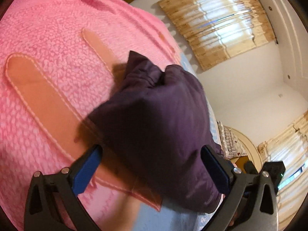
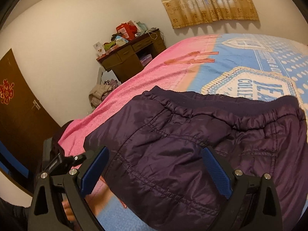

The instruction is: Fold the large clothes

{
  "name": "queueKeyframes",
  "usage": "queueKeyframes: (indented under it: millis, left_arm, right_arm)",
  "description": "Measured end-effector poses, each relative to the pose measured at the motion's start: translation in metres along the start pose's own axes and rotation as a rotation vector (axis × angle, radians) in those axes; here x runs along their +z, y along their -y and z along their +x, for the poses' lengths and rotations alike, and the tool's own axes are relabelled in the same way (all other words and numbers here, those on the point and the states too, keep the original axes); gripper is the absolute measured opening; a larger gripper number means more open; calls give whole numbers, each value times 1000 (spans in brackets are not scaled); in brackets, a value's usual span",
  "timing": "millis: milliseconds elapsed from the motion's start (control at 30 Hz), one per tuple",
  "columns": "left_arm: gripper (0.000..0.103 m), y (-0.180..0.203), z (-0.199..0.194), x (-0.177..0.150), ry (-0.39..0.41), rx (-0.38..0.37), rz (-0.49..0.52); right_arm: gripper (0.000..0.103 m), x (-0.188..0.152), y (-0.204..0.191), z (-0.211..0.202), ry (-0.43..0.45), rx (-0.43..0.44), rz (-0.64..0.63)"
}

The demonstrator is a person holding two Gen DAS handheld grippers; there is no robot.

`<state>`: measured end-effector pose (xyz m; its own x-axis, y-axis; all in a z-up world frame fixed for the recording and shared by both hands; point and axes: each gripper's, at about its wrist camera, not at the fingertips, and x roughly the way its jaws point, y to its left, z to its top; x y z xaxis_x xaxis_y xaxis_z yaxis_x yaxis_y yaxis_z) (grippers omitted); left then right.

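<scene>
Dark purple padded trousers [image 2: 192, 144] on the bed [image 2: 240, 61] look light, puffy, slippery; grip the elastic waistband [image 2: 221, 119]. Left tongs [image 1: 152, 165] and right tongs [image 2: 154, 171] gape, seemingly released.

Trousers [image 2: 192, 144] on bed [image 2: 250, 65], overlapping blanket [image 2: 134, 80] edge; desk [image 2: 130, 57] behind bed, below curtain [image 2: 207, 5].

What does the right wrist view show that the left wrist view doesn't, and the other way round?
Only the right wrist view shows the cluttered desk, the brown door and the garment's elastic waistband. Only the left shows a striped pillow. Both show the purple padded garment on the pink blanket, between each gripper's open jaws, left gripper, right gripper.
</scene>
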<state>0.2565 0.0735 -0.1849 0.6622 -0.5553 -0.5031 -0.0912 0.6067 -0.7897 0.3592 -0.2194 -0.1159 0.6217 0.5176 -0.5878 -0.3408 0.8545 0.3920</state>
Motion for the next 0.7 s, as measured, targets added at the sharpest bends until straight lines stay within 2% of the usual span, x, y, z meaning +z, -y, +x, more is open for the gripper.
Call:
queueKeyframes:
  millis: [67, 233, 333, 367, 400, 433, 467, 500, 567, 667, 700]
  left_arm:
    - [103, -2, 15, 8, 3, 1, -10]
    - [103, 1, 52, 53, 86, 25, -85]
    - [101, 6, 59, 61, 98, 42, -86]
    - [95, 11, 60, 61, 100, 34, -65]
    - [71, 14, 58, 58, 105, 4, -35]
    - [56, 19, 56, 57, 105, 1, 1]
    - [49, 28, 51, 56, 112, -1, 60]
    - [38, 32, 47, 55, 118, -21, 93]
    - [33, 56, 38, 57, 135, -23, 197]
    - [31, 100, 24, 53, 181, -44, 355]
    - [31, 125, 20, 47, 206, -57, 440]
  right_arm:
    - [98, -1, 2, 5, 1, -5, 3]
    - [98, -9, 18, 21, -16, -86, 17]
    - [98, -17, 31, 26, -16, -100, 42]
    - [98, -20, 31, 26, -10, -107, 31]
    - [98, -23, 29, 27, -3, -121, 7]
    - [98, -24, 27, 28, -1, -132, -11]
    - [98, -26, 25, 29, 1, -138, -22]
    - [98, -27, 24, 27, 14, -136, -25]
    - [98, -26, 25, 19, 49, -106, -3]
    - [98, -22, 33, -21, 171, -73, 33]
    - [98, -20, 36, -33, 201, -74, 37]
